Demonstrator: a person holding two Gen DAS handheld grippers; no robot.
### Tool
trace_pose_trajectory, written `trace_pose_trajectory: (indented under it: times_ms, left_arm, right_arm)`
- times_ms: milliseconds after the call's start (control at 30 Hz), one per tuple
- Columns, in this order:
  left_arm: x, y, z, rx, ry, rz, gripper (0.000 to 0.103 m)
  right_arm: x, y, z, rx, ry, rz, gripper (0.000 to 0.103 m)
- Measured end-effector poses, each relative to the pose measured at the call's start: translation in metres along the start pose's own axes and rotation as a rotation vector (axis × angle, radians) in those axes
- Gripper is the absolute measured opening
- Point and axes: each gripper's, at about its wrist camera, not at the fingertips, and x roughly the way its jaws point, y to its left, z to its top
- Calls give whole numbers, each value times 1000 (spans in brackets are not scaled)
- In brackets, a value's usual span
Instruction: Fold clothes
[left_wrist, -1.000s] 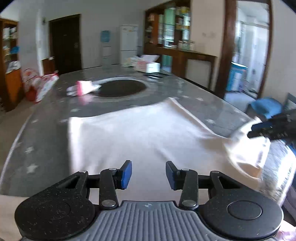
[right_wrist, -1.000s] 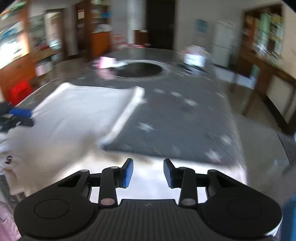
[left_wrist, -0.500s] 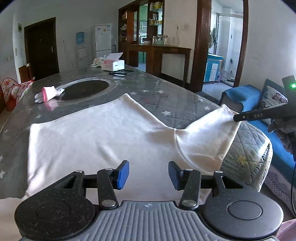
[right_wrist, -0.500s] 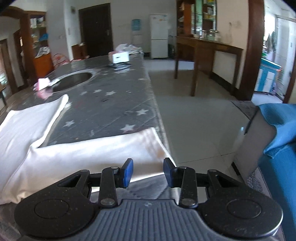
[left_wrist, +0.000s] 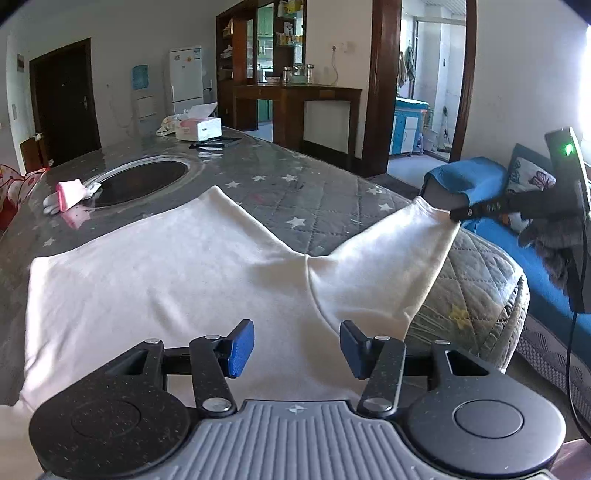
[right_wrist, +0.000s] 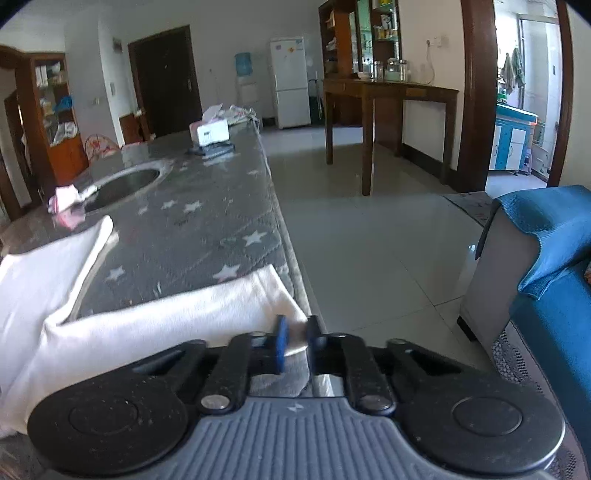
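I have the white shirt (left_wrist: 177, 280) spread flat on the grey star-patterned table (left_wrist: 317, 192), its body lying between the dark round inset (left_wrist: 136, 181) and my edge of the table, so that both sleeves can be turned in over it. My right claw (right_wrist: 293, 338) is clamped shut on the cuff of the right sleeve (right_wrist: 207, 314), which stretches from the shirt out to the table's right edge; I hold it there at the very end because that gives me the whole sleeve to swing back over the body. My left claw (left_wrist: 297, 349) hangs just above the shirt's near hem, nothing between its blue pads (left_wrist: 242, 347), and its jaws are opening, ready, I judge, to pin or take the cloth on that side. A second ago the right claw stood half open with the sleeve lying loose in front of it; now the pads have closed on the cuff and the sleeve is drawn straight. The left claw has widened since then, and the view over the shirt has steadied from a blur.
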Motion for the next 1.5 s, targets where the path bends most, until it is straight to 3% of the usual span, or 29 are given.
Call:
trace_pose_trajectory:
  times_ms: [200,300,433,600,800,1267,1400,1500]
  left_arm:
    - [7,-10,1,22,13,-12,56]
    - [7,-12,1,26,15,-17,57]
    - [9,-14,1,28,25,-15,58]
    - [11,-17,3,38,26,-17,59]
    - [15,-21,3,50,38,-11,60]
    - [29,-27,4,56,55,-24,62]
    - [28,-25,6,40,51,-28,62]
    - [24,-23,5,39,43,-28,64]
  right_arm:
    - [-10,-5,12,29,-38,15,4]
    - [-7,-12,8,45,-15,10,10]
    - [-2,-12,-3,37,11,4,27]
    - [6,-11,-8,31,22,13,27]
    - [4,-9,-4,16,1,20,7]
    - [-41,16,51,-67,-177,104,3]
    - [-38,20,56,-68,-164,97,4]
    - [-27,15,47,-51,-114,59,11]
